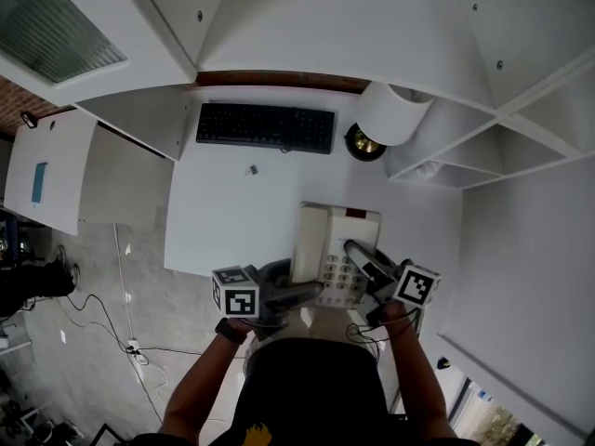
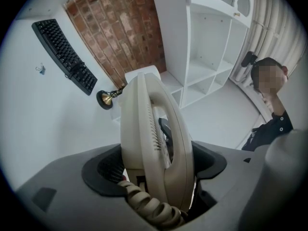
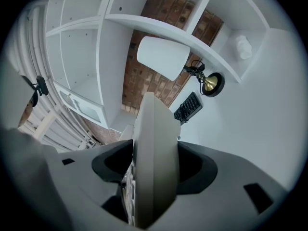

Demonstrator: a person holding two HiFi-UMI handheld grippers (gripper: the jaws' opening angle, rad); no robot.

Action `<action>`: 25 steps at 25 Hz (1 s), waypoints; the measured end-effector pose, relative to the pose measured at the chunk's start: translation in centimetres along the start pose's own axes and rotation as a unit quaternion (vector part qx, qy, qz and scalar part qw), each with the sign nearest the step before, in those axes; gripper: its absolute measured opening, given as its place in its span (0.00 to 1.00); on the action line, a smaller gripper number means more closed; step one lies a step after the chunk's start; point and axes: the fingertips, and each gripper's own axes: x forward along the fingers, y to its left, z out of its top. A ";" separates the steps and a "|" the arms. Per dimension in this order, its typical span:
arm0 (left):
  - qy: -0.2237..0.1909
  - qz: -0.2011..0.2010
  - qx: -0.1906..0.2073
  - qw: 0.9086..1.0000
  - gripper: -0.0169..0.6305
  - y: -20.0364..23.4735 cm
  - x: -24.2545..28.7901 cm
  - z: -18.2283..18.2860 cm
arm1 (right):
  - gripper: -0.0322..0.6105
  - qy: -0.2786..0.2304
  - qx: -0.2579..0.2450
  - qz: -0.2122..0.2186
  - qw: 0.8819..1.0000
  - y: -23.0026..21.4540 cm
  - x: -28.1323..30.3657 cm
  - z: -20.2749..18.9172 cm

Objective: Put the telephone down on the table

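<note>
A beige desk telephone (image 1: 335, 244) with its handset along the left side and a keypad hangs above the front edge of the white table (image 1: 232, 216). My left gripper (image 1: 296, 295) is shut on the telephone's (image 2: 154, 143) near left end, where the coiled cord (image 2: 147, 205) curls out below the handset. My right gripper (image 1: 364, 266) is shut on the telephone's (image 3: 153, 162) right side, whose thin edge fills the gap between the jaws.
A black keyboard (image 1: 265, 125) lies at the back of the table, a small binder clip (image 1: 250, 170) in front of it. A white-shaded lamp (image 1: 390, 111) with a brass base (image 1: 364, 144) stands at the back right. White shelving (image 1: 465, 128) lines the right. A person (image 2: 272, 105) stands beyond.
</note>
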 end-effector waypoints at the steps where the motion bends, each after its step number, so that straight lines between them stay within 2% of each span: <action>1: 0.001 0.001 -0.002 1.000 0.66 0.5 -0.1 0.0 | 0.45 0.001 -0.002 0.003 1.000 -0.2 0.4 0.0; 17: 0.002 0.007 -0.011 1.000 0.66 6.7 -1.4 0.0 | 0.44 0.016 0.000 0.006 1.000 -4.6 5.1 -1.2; 22: -0.001 0.004 -0.007 1.000 0.66 9.6 -1.2 0.3 | 0.44 0.010 -0.006 0.027 1.000 -6.3 7.0 -0.8; 25: -0.002 0.001 -0.012 1.000 0.66 11.7 -0.3 0.1 | 0.43 0.015 0.000 0.004 1.000 -9.2 7.2 -0.7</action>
